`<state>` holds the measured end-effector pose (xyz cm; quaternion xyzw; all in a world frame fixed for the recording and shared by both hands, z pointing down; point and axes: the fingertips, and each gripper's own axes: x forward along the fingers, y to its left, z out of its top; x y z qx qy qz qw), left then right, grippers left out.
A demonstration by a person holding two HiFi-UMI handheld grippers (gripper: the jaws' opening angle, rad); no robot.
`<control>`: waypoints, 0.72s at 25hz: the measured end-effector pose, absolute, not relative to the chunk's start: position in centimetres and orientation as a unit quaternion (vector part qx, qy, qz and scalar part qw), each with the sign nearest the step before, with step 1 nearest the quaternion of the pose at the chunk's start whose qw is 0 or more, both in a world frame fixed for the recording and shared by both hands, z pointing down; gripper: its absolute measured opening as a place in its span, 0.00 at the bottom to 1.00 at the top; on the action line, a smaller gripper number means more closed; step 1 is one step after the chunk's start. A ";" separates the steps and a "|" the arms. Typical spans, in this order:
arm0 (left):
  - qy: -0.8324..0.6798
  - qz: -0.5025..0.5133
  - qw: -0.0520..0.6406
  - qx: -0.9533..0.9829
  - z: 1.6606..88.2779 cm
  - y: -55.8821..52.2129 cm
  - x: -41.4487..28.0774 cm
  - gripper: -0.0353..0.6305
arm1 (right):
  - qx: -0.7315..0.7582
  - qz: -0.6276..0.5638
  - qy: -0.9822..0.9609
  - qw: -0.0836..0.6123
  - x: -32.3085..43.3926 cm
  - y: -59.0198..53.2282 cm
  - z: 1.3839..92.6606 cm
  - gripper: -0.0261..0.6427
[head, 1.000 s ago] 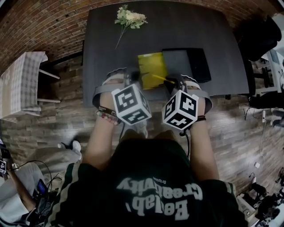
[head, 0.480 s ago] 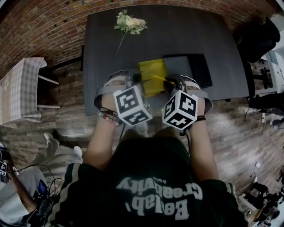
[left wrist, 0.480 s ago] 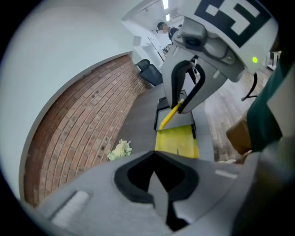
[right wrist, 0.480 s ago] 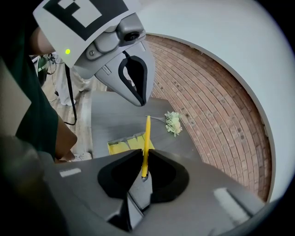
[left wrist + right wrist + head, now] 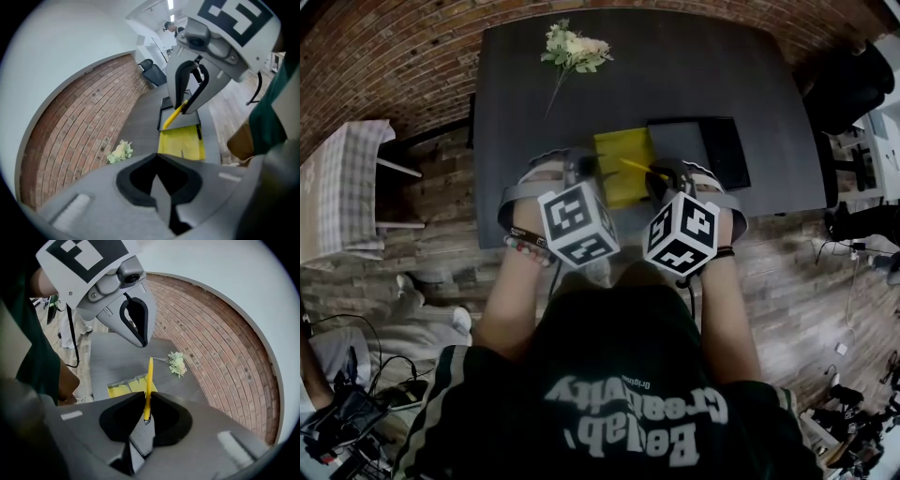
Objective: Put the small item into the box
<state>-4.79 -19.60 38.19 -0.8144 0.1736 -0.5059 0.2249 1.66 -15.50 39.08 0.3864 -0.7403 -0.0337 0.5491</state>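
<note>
On the far left, off the table, a checked cloth (image 5: 342, 178) hangs over a chair. The dark table (image 5: 675, 66) is in the middle. Near its back left corner lies a small bunch of pale flowers (image 5: 572, 45) with green leaves.

Next comes the left gripper (image 5: 158, 164). It is over the front edge of the table, just left of the yellow box (image 5: 619, 150). Its two jaws are pressed together and there is nothing between them.

The yellow box lies flat and open near the front of the table.

The small item is a thin yellow pen (image 5: 148, 385). It is not in the box. The right gripper (image 5: 146, 401) has it pinched by one end, so the jaws are nearly closed with only the pen between them. The pen sticks out from the jaws over the right side of the yellow box. I cannot tell if it touches the box.

The right gripper is over the front edge of the table, just right of the yellow box. A black case (image 5: 722, 141) lies right beside the yellow box, on its right.
</note>
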 end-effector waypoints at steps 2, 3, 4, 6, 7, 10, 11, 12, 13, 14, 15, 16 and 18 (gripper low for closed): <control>0.171 -0.507 0.222 -0.815 38.6 -19.8 -4.7 0.06 | 0.385 -0.030 -0.742 0.549 1.8 -15.8 39.5 0.11; 0.169 -0.509 0.220 -0.815 38.8 -19.9 -4.6 0.06 | 0.383 -0.028 -0.742 0.549 1.8 -16.0 39.7 0.11; 0.167 -0.510 0.218 -0.815 39.0 -20.0 -4.5 0.06 | 0.382 -0.027 -0.743 0.548 1.8 -16.2 39.8 0.11; 0.166 -0.512 0.216 -0.814 39.2 -20.2 -4.4 0.06 | 0.379 -0.026 -0.745 0.548 1.9 -16.5 40.0 0.11; 0.167 -0.514 0.215 -0.814 39.3 -20.3 -4.4 0.06 | 0.378 -0.026 -0.746 0.547 2.0 -16.6 40.1 0.11; 0.171 -0.517 0.213 -0.811 39.5 -20.8 -3.8 0.06 | 0.372 -0.025 -0.752 0.544 2.4 -16.9 40.4 0.11; 0.172 -0.517 0.210 -0.812 39.6 -20.9 -3.5 0.06 | 0.370 -0.026 -0.753 0.543 2.7 -17.1 40.5 0.11; 0.173 -0.517 0.205 -0.813 39.7 -21.0 -3.2 0.06 | 0.368 -0.027 -0.754 0.543 3.0 -17.3 40.6 0.11; 0.174 -0.517 0.199 -0.814 39.7 -21.1 -2.9 0.06 | 0.365 -0.028 -0.755 0.544 3.3 -17.5 40.7 0.11; 0.176 -0.517 0.194 -0.815 39.8 -21.2 -2.6 0.06 | 0.361 -0.029 -0.757 0.544 3.6 -17.7 40.8 0.11; 0.177 -0.518 0.190 -0.815 39.9 -21.3 -2.5 0.06 | 0.358 -0.029 -0.758 0.545 3.9 -17.9 40.9 0.11; 0.178 -0.520 0.189 -0.814 40.0 -21.4 -2.3 0.06 | 0.353 -0.030 -0.760 0.545 4.0 -18.2 41.0 0.11; 0.180 -0.527 0.185 -0.810 40.4 -21.7 -2.2 0.06 | 0.343 -0.031 -0.766 0.543 4.2 -18.7 41.2 0.11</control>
